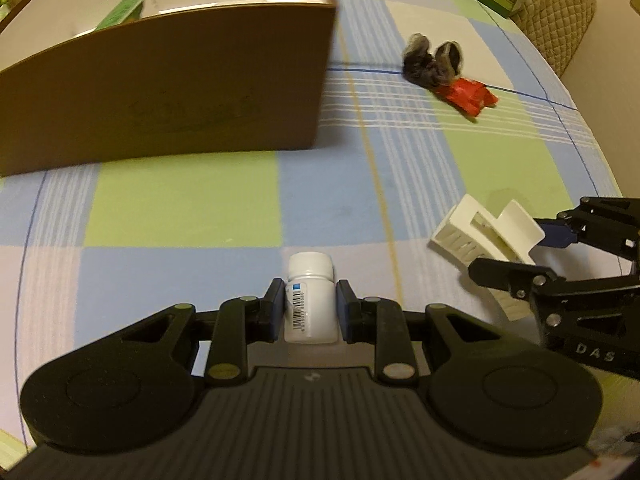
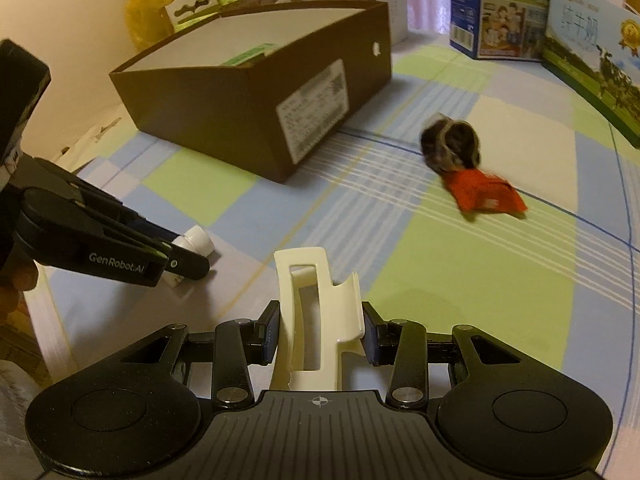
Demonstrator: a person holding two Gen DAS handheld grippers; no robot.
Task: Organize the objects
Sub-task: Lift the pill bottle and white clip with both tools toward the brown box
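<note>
1. Holding the white pill bottle [image 1: 308, 298] across its body, your left gripper [image 1: 308, 304] has both fingers [image 1: 274, 300] pressed on the label sides, cap pointing forward; it sits low over the checked cloth on the worktop [image 1: 180, 208].
2. Expect the bottle to be light, rigid and smooth. The round wall and glossy label could let it roll or slide, so grip at mid-body, below the cap, as you do now.
3. Your right gripper [image 2: 320, 336] holds the cream hair claw clip [image 2: 316, 320] lengthwise, fingers narrowed on its two outer shells.
4. Treat the clip as light but springy: judging by its shape, squeezing near the lever end could open the teeth and shift it. The flat shell sides are the safer hold.
5. The brown cardboard box [image 2: 248, 100] stands open ahead, with a green item already inside; it looks like the likely destination.
6. A furry piece with a red packet [image 2: 484, 196] lies well apart to the right, soft and easy to pinch.
</note>
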